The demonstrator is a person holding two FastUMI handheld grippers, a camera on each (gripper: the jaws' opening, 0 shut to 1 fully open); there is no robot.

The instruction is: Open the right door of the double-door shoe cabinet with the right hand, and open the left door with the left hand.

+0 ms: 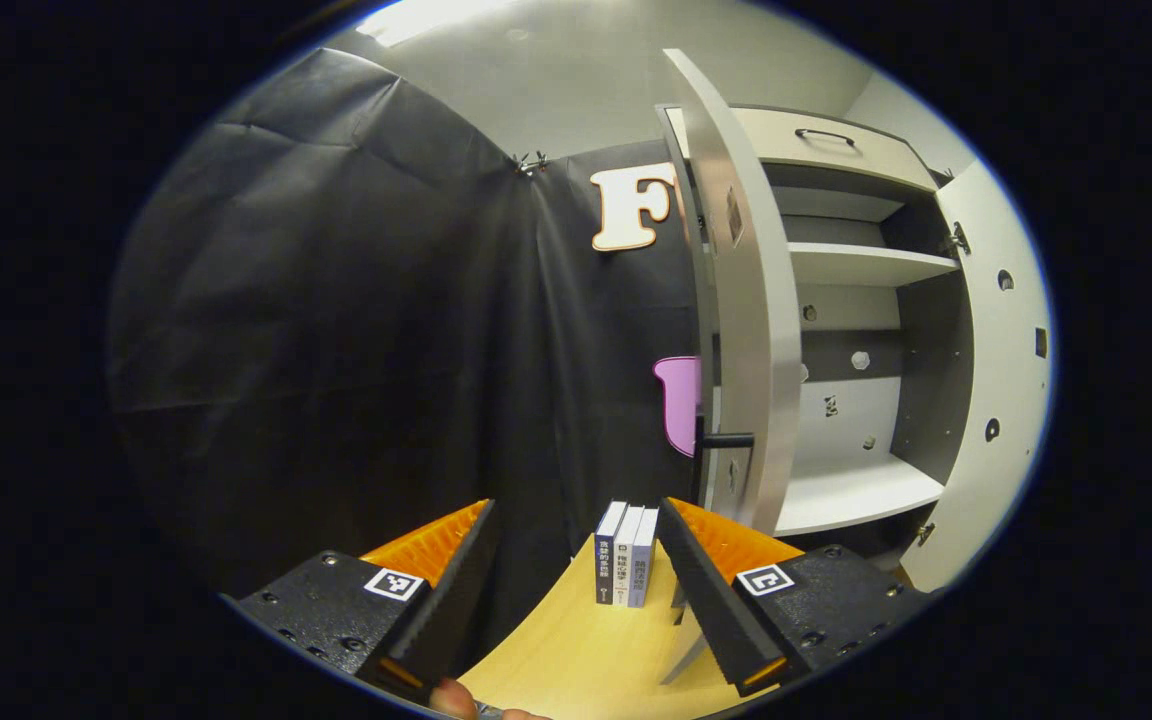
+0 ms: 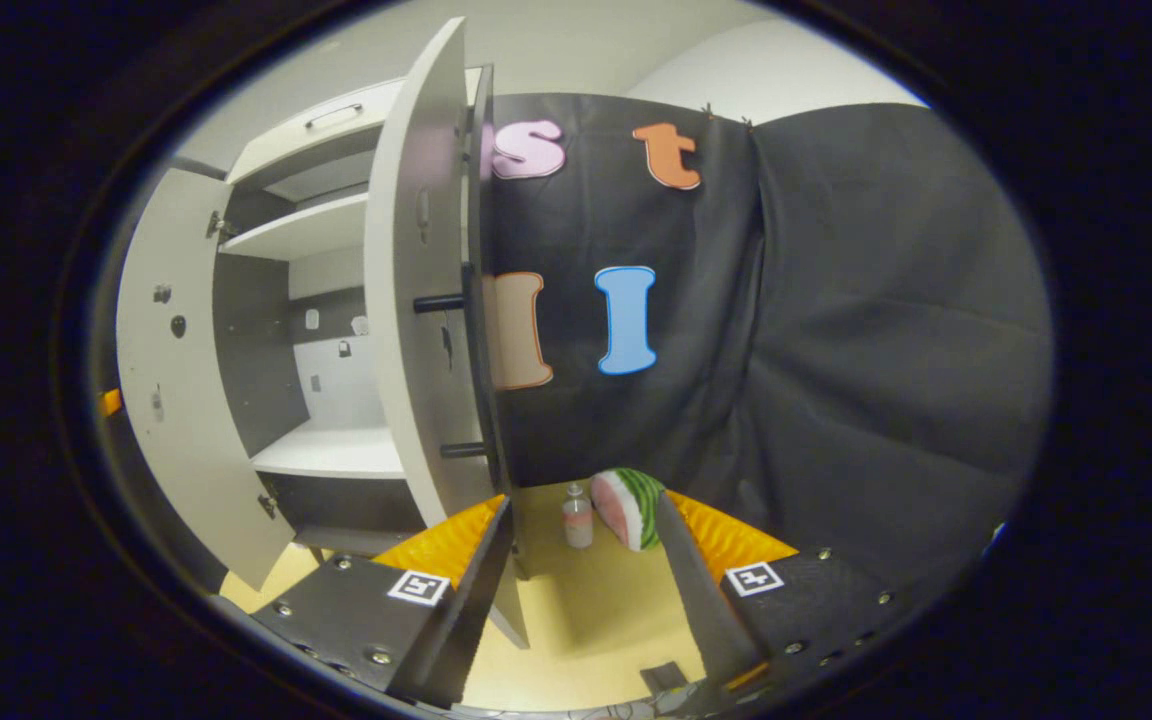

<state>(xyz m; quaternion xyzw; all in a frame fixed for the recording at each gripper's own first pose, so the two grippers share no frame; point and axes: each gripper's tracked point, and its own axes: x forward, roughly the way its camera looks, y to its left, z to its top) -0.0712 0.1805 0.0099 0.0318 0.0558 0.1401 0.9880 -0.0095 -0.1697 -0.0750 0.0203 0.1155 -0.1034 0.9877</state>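
Both doors stand open, the left door (image 1: 741, 300) just ahead-right of the wide-spread, empty left tool (image 1: 576, 590), the right door (image 2: 416, 300) ahead-left of the right tool (image 2: 586, 600), apparently equally wide.

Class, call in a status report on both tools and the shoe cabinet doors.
Left tool open, empty. Right tool open, empty. Pale double-door shoe cabinet: left door and right door both swung open. Nothing in the way.

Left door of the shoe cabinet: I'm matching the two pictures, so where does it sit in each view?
Left gripper view: the left door stands right of centre, swung open and seen nearly edge-on.
Right gripper view: the left door is the pale panel at the far left, open, with its inner face showing.
Shared landmark: the drawer handle at the top of the cabinet.
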